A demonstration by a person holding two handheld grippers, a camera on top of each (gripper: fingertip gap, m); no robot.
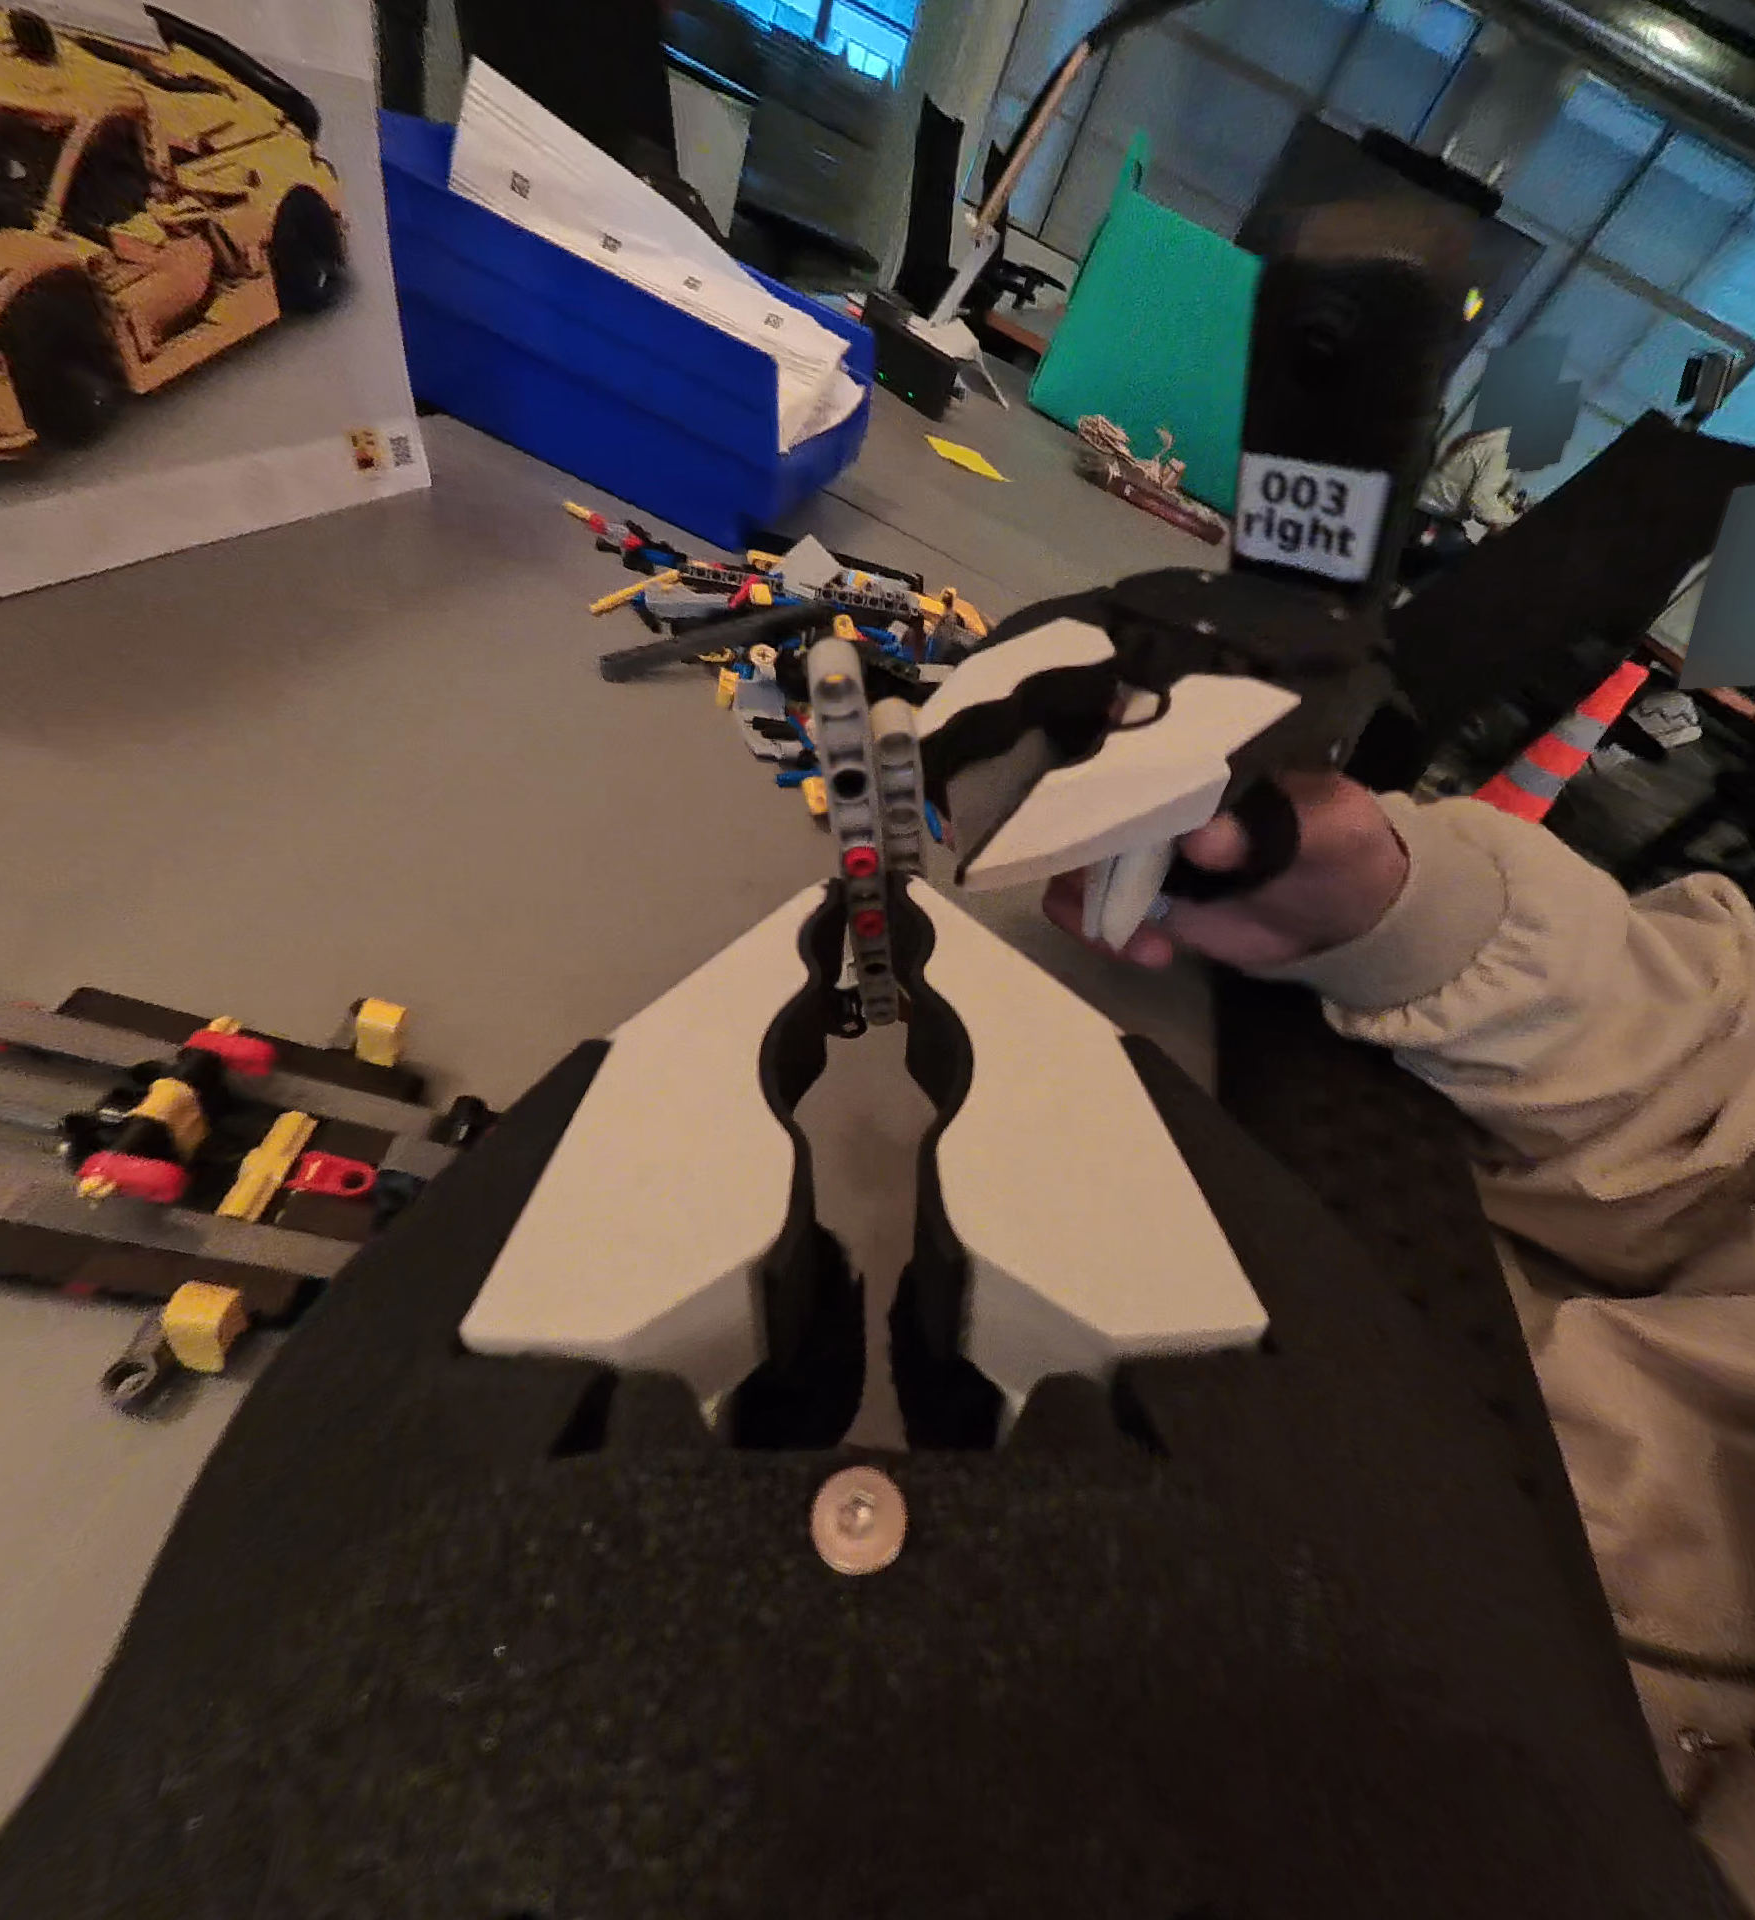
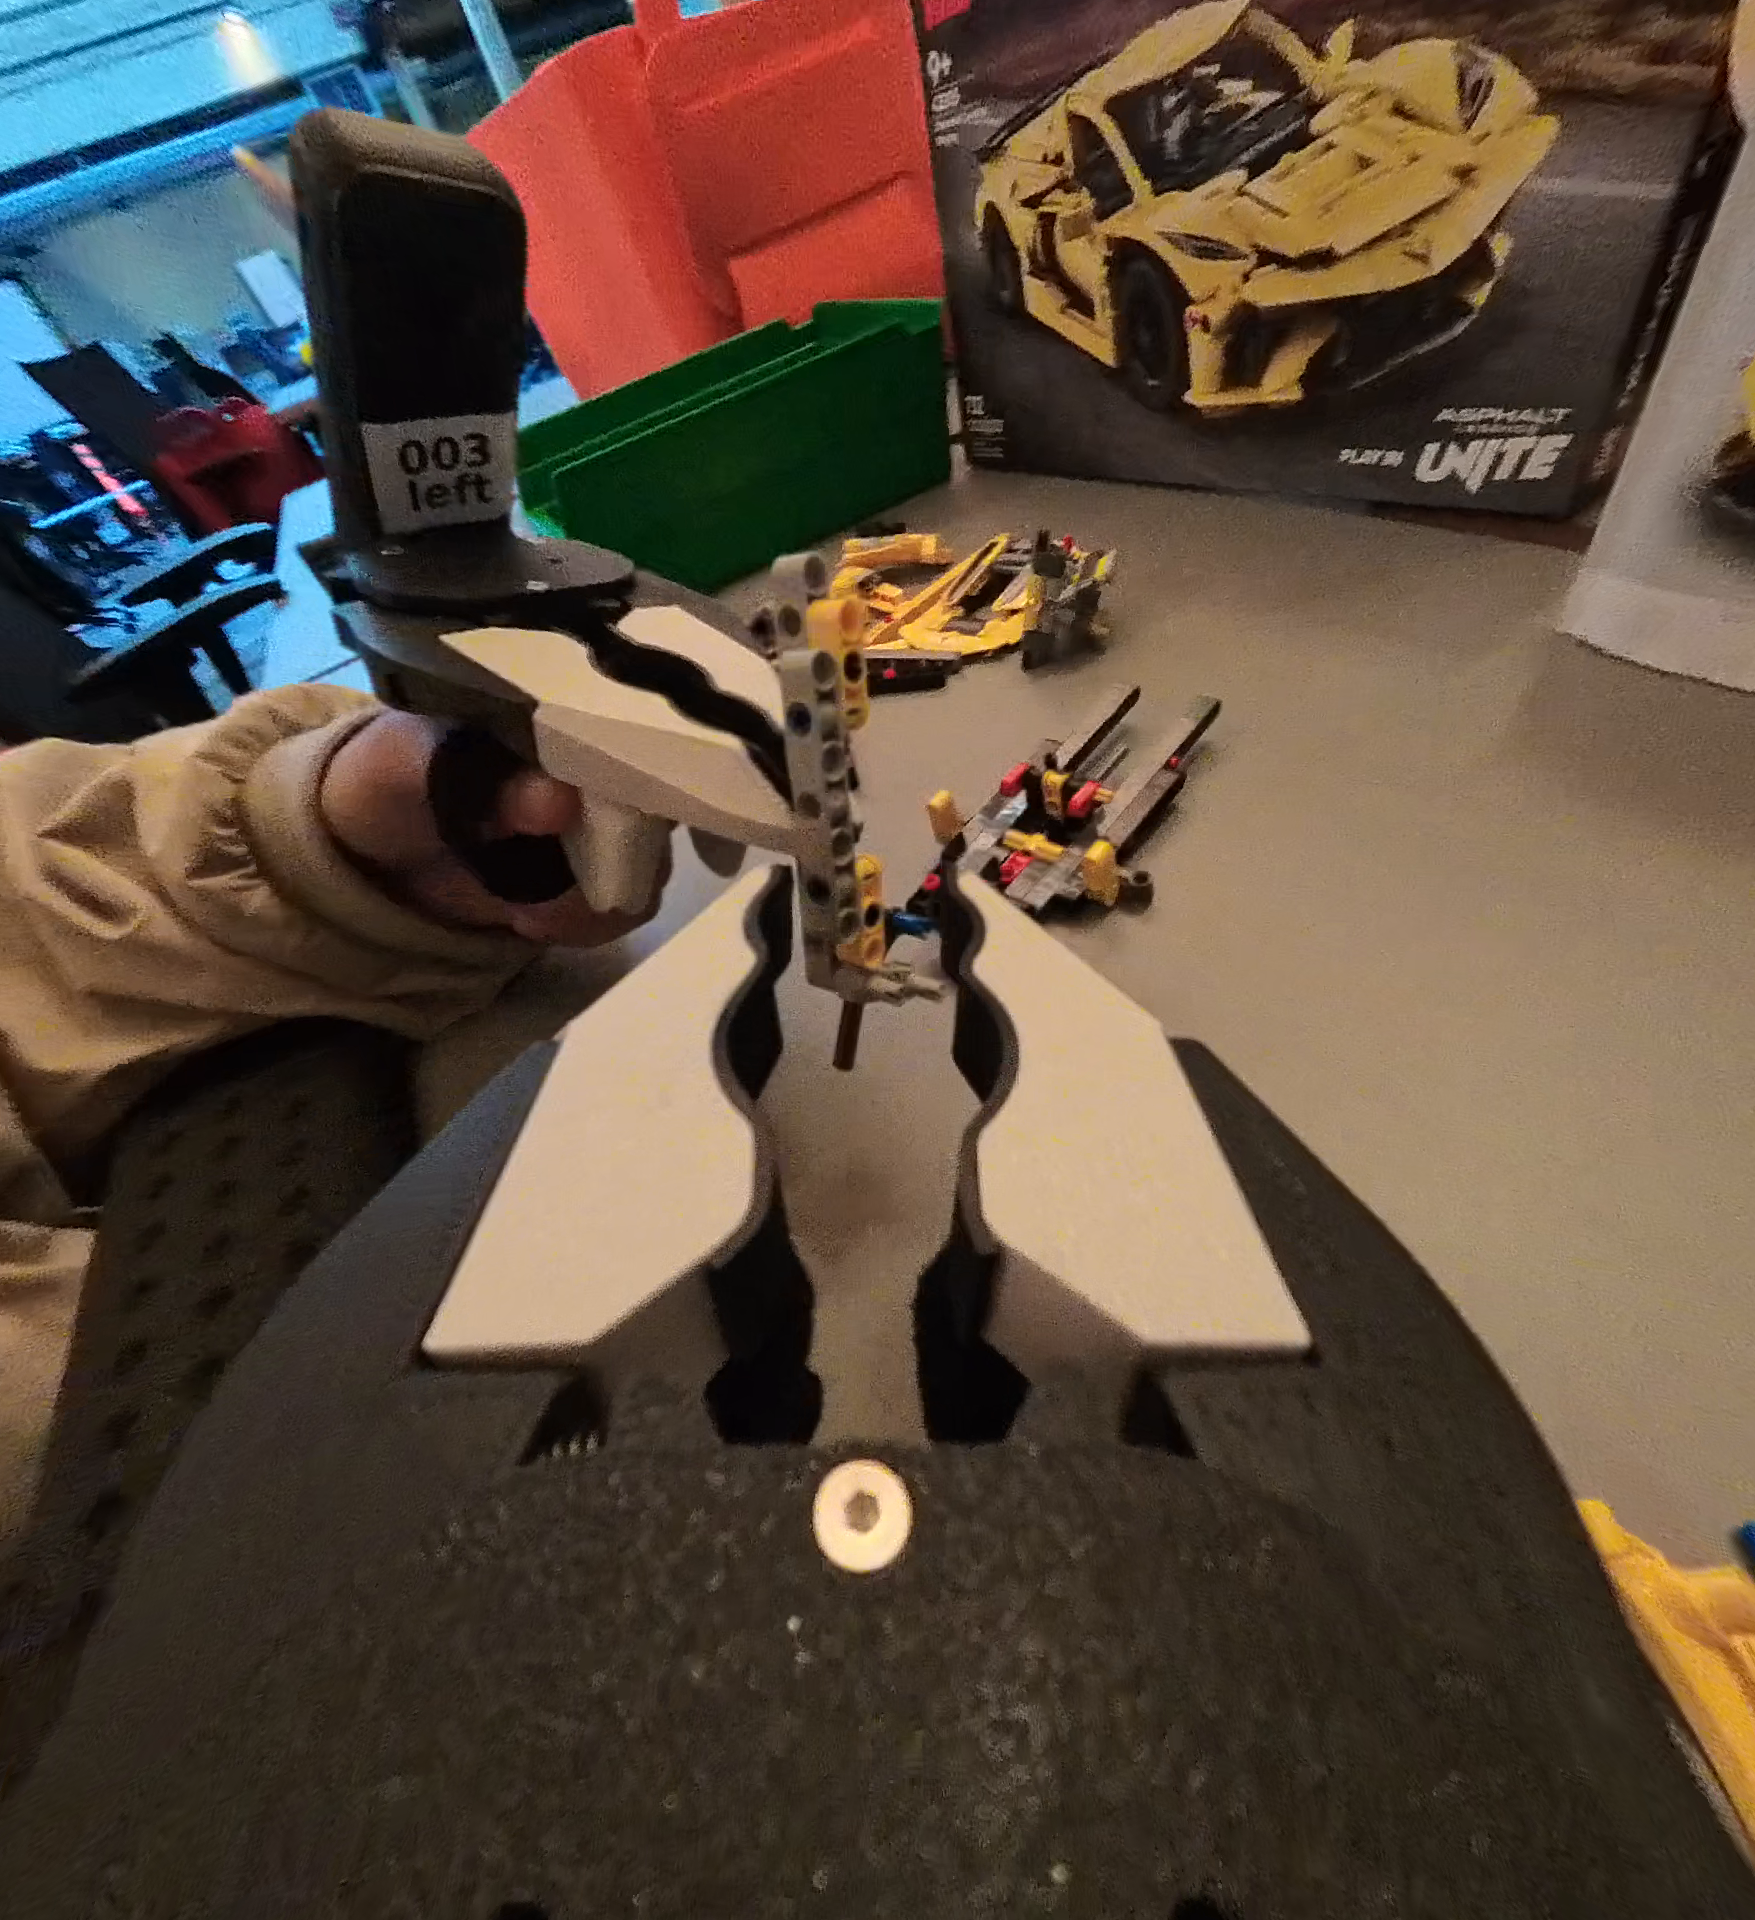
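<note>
A: What has the left gripper (image 1: 868, 914) got?

B: Its 2 white fingers are pinched on the lower end of a grey beam assembly (image 1: 865, 800), a stack of holed toy building beams with red pins showing. It stands upright above the grey table (image 1: 333, 748).

A: And the right gripper (image 2: 868, 925)?

B: In its own view the fingers stand spread, one on each side of the assembly's lower end, where a yellow piece (image 2: 865, 904) and a small blue pin sit. Whether either finger touches it, I cannot tell.

A: What else is there?

B: In the left wrist view, a loose pile of small parts (image 1: 800, 623) lies beyond the assembly, and a half-built dark frame (image 1: 177, 1143) with yellow and red pieces lies to the left. A blue bin (image 1: 592, 343) holding white bags stands behind the pile, next to a printed sheet showing a yellow car (image 1: 125, 260).

A: And from the other side?

B: A box picturing the same yellow car (image 2: 1320, 260), a green bin (image 2: 748, 436) with an orange bag behind it, and a heap of yellow panels (image 2: 956, 603) on the table.
</note>
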